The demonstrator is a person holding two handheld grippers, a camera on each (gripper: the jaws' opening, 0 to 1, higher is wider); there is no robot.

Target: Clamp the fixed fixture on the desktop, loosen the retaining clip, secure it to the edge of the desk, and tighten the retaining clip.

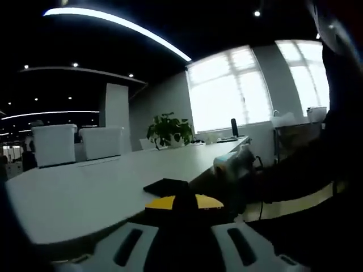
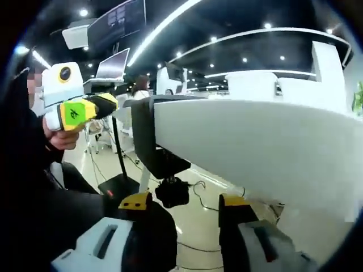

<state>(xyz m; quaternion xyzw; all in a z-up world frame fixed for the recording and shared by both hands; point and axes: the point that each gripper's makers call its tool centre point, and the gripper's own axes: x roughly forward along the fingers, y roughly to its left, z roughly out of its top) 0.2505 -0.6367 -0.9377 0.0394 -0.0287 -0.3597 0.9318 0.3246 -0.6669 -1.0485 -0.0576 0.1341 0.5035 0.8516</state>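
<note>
Fixture [image 2: 148, 136] upright — knob [image 2: 172, 191] down

The clamp [image 2: 148, 139] is a black C-shaped bracket hooked over the edge of the white desk [image 2: 255, 141], its top arm lying flat on the desktop and its body hanging down the rim. Below the desk its lower arm ends in a round black knob [image 2: 172, 191]. In the left gripper view its flat black top plate [image 1: 167, 186] lies at the desk [image 1: 85, 187] edge.
</note>
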